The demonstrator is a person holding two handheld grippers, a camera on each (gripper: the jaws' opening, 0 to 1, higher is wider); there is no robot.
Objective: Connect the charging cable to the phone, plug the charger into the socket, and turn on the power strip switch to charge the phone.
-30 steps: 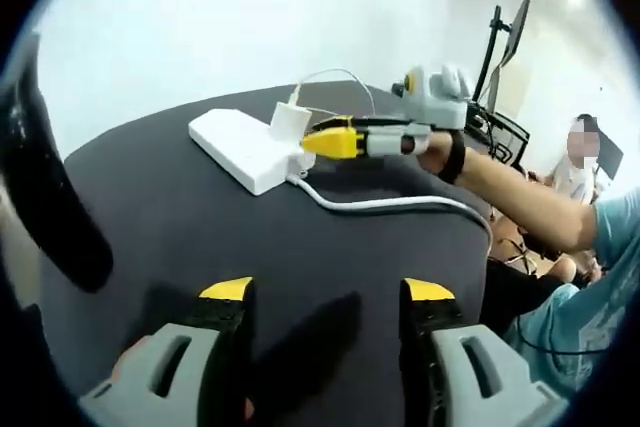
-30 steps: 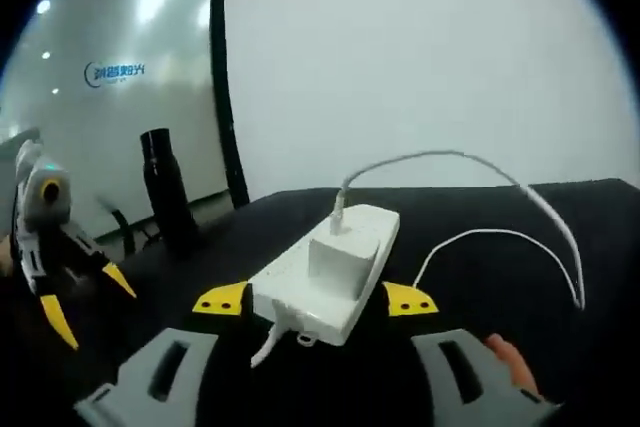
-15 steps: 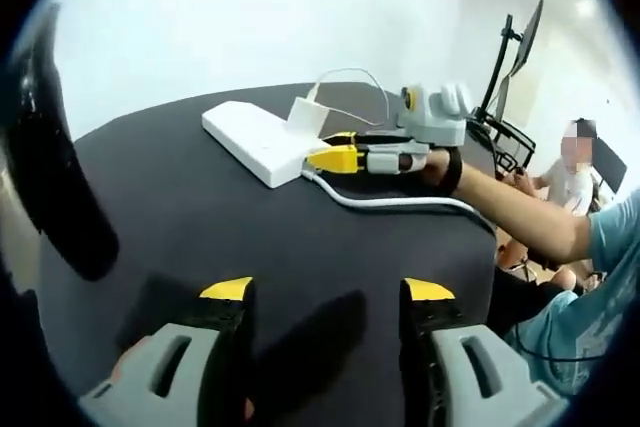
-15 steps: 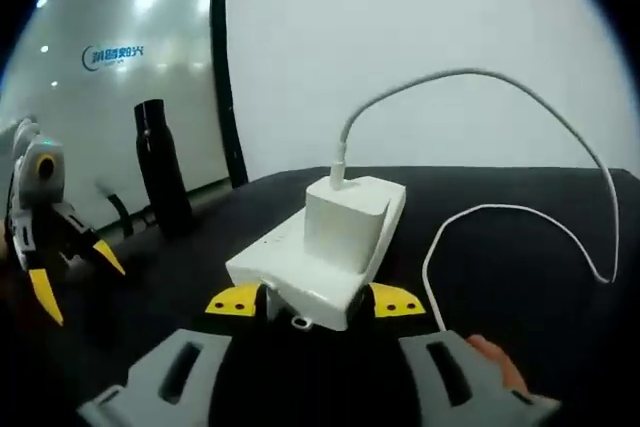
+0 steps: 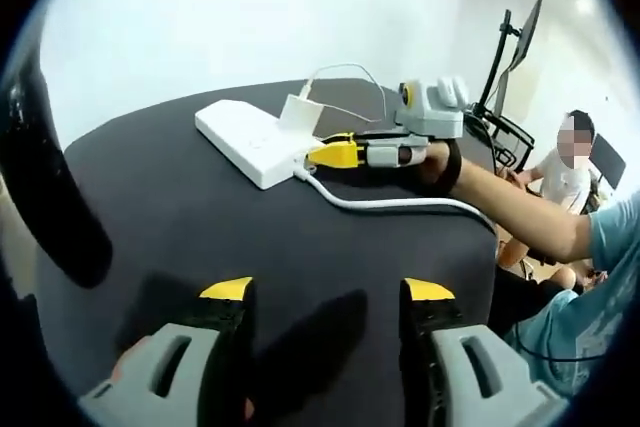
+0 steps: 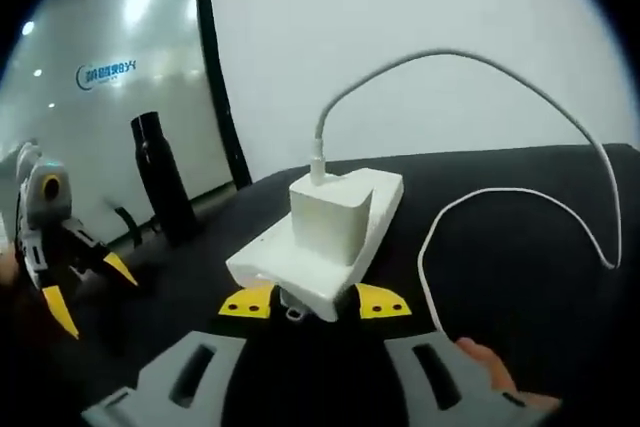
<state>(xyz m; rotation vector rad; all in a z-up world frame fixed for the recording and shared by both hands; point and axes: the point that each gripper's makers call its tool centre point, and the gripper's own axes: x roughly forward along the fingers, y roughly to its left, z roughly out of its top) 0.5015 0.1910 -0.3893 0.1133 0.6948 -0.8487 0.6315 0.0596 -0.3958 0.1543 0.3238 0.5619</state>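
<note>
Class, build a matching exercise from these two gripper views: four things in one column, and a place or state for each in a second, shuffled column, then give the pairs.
Things:
1. charger
2. power strip
3. black bottle
4. left gripper

Places or states:
A. upright near the table's edge
B. lying flat, its near end between the right gripper's jaw tips
C. open, holding nothing
D. sitting on the power strip, thin cable rising from its top

Pairs: 1-D, 2-B, 3-A, 4-C
</note>
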